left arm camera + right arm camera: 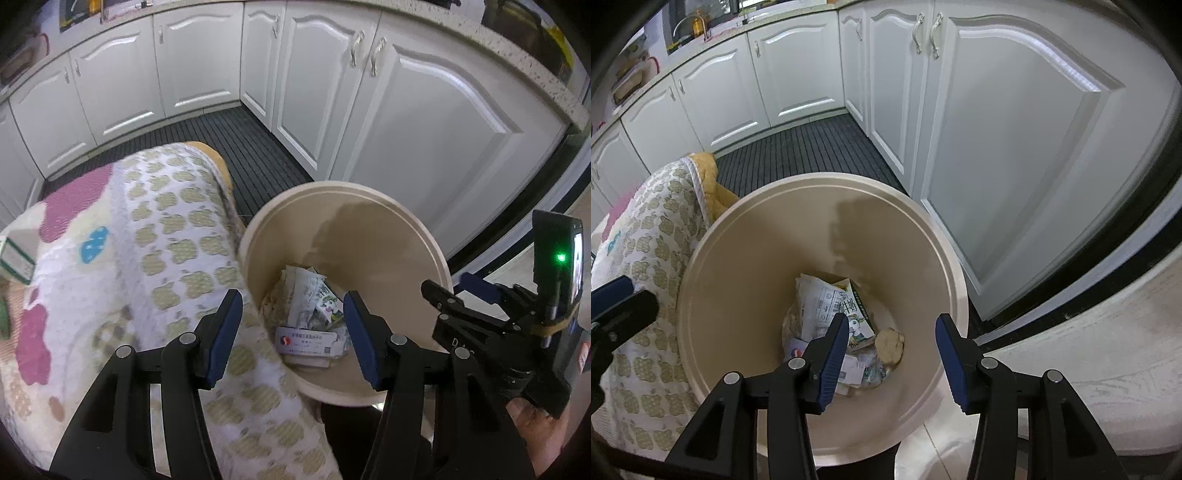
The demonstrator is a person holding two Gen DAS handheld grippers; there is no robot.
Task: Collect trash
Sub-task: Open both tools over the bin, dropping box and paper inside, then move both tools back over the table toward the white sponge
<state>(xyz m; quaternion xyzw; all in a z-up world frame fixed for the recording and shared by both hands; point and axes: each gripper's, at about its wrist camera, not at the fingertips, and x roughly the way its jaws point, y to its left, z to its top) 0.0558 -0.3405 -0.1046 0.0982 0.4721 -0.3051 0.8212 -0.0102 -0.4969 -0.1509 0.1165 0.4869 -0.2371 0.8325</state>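
Note:
A beige round trash bin (369, 229) (746, 258) stands on the floor beside a cloth-covered table. Inside lie crumpled papers (820, 306), a printed carton (327, 304) (858, 321), a white card box (306, 341) and a beige crumpled wad (890, 345). My left gripper (291, 332) is open and empty, over the bin's left rim. My right gripper (892, 354) is open and empty, above the bin's mouth; it also shows at the right of the left wrist view (458, 295).
A table with an apple-patterned cloth (147, 258) (653, 236) touches the bin's left side. A small box (14, 258) lies on it at far left. White cabinets (424, 129) (1015, 147) and a dark slatted mat (240, 147) lie behind.

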